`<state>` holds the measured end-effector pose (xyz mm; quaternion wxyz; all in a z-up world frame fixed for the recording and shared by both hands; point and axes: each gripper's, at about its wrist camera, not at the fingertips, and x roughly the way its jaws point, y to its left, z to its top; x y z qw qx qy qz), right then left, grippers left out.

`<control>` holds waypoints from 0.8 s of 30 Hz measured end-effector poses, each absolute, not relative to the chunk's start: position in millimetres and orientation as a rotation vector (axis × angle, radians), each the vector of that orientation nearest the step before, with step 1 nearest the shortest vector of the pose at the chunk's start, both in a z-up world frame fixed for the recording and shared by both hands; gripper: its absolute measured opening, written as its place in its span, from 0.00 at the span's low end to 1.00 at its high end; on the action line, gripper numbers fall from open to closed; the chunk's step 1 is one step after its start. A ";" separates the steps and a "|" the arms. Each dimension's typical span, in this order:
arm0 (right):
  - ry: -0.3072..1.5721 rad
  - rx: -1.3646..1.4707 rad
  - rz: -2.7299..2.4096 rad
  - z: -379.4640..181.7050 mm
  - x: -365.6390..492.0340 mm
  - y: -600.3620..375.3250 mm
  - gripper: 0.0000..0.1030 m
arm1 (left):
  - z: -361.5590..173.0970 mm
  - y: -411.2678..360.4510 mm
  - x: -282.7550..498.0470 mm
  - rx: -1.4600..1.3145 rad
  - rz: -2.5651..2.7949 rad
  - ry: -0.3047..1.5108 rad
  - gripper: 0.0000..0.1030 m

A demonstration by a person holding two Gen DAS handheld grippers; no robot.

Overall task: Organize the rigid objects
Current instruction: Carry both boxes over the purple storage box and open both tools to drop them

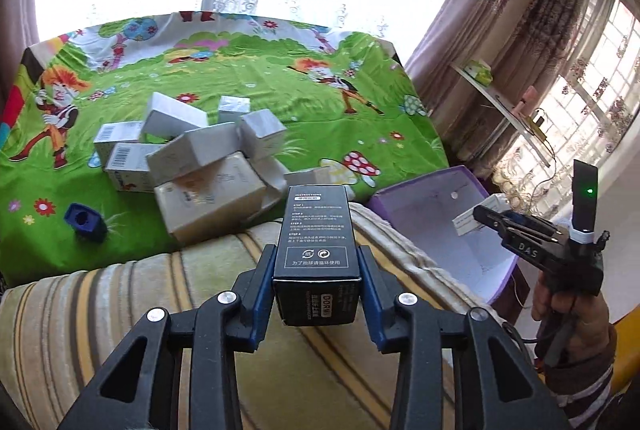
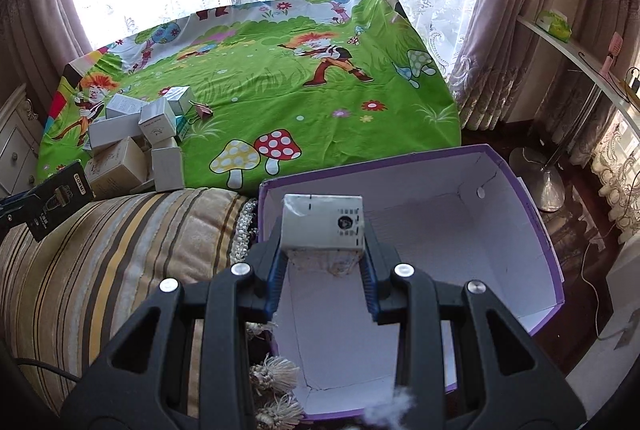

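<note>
1. Left tool (image 1: 318,270): closed on a black carton (image 1: 316,230), gripped at its near end, long axis pointing toward 12 o'clock, held above the striped cushion (image 1: 120,310).
2. Right tool (image 2: 324,250): closed on a small white carton (image 2: 323,226), held over the open purple bin (image 2: 536,213), near its 9 o'clock wall.
3. Remaining stock: a loose heap of white cartons (image 1: 192,149) on the green bedsheet (image 1: 280,89), at 11 o'clock from the left tool.
4. Bin interior: appears to hold nothing yet, though the near floor is partly hidden behind the tool.
5. Risk, early release: white carton striking the bin wall and dropping onto the cushion.
6. Risk, end grip: black carton pivoting between the pads under its own overhang.
7. Risk, both tools converging on the bin: collision.
</note>
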<state>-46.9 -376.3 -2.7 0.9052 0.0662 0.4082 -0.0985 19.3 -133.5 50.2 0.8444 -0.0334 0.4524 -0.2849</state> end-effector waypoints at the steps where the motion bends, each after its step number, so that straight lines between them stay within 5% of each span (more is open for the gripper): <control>1: 0.849 0.145 -0.212 -5.3 -49.4 -380.8 0.36 | 49.5 -145.9 18.5 -0.069 -0.630 0.965 0.39; 17: 0.907 0.246 -0.346 -36.3 -79.8 -437.5 0.36 | 29.5 -285.9 -6.2 0.107 -0.857 1.044 0.41; 24: 0.890 0.278 -0.356 -36.8 -83.3 -441.5 0.65 | 33.3 -285.0 -11.5 0.178 -0.796 0.995 0.63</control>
